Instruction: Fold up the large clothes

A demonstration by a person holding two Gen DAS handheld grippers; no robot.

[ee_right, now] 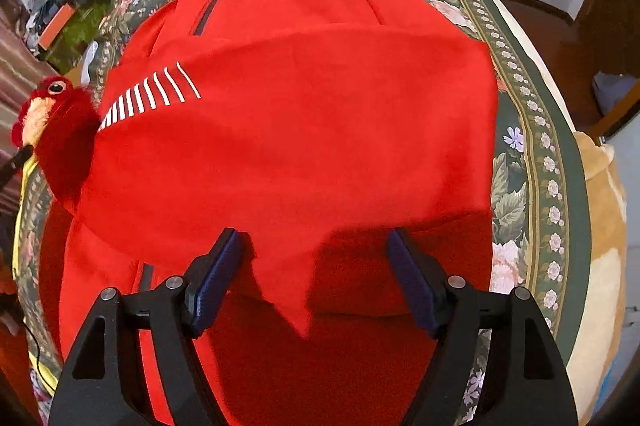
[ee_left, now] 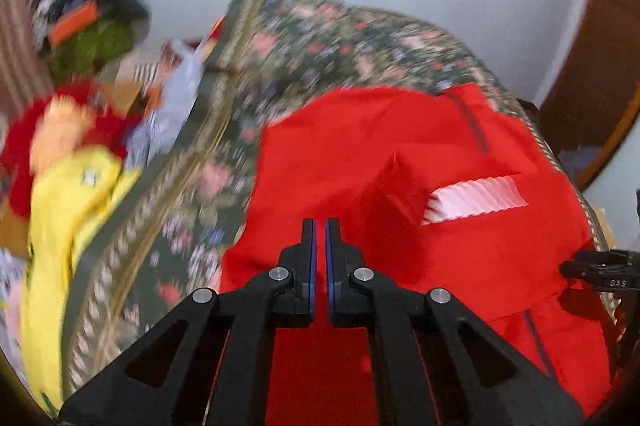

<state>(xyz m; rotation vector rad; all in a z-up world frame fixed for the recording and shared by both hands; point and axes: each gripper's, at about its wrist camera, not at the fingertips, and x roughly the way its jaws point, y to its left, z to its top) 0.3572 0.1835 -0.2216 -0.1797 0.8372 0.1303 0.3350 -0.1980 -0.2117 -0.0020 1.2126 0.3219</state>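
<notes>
A large red garment point(ee_right: 304, 114) with a white striped print point(ee_right: 148, 98) and a dark zip lies spread on a floral bedspread point(ee_right: 520, 162). Its upper layer is folded over, and a pointed corner of it point(ee_right: 296, 306) lies between the fingers of my right gripper point(ee_right: 316, 238). That gripper is open, its pads wide apart and not pressing the cloth. In the blurred left wrist view, my left gripper point(ee_left: 320, 226) is shut over the red garment point(ee_left: 400, 154), with nothing seen between its pads. A black part of the right gripper point(ee_left: 600, 270) shows at the right edge.
A red plush toy point(ee_right: 56, 130) and a yellow garment point(ee_left: 68, 210) lie at the bed's left side, with a cluttered pile point(ee_left: 92, 18) behind them. A tan plush shape point(ee_right: 600, 246) lies off the bed's right edge. Dark wooden furniture point(ee_left: 592, 74) stands at the right.
</notes>
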